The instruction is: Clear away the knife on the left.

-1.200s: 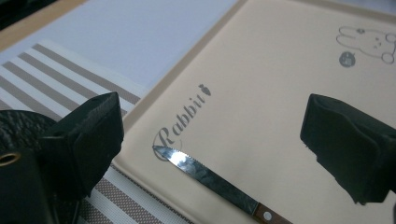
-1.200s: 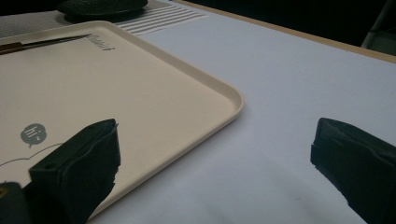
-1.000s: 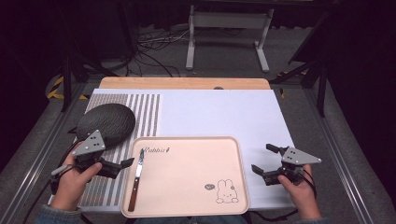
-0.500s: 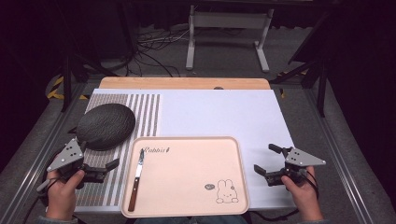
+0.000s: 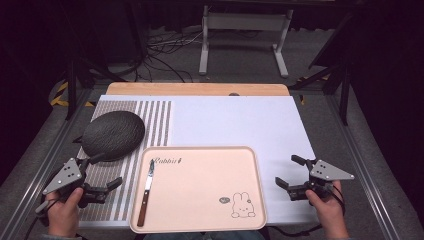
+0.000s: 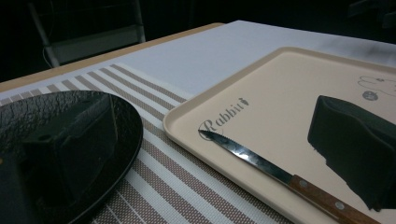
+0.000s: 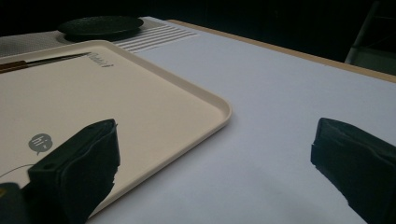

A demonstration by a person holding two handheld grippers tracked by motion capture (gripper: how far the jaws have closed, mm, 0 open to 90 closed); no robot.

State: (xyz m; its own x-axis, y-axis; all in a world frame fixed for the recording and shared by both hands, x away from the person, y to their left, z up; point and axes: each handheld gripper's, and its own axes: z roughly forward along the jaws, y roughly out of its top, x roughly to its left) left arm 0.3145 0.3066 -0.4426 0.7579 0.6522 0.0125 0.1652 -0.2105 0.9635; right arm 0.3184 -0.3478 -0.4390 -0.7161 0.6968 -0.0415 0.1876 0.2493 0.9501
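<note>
Both tools (image 5: 107, 172) (image 5: 291, 172) gape beside glossy rounded-corner tray (image 5: 210, 220), wood-handled knife (image 5: 146, 191).

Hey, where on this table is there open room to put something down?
Most room: white mat beyond the tray, and the tray's middle right of the knife. Crowded: striped mat between the dark plate and left hand-held gripper.

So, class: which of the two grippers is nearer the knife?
The left gripper, beside the tray's knife edge; the right gripper sits past the opposite side.
</note>
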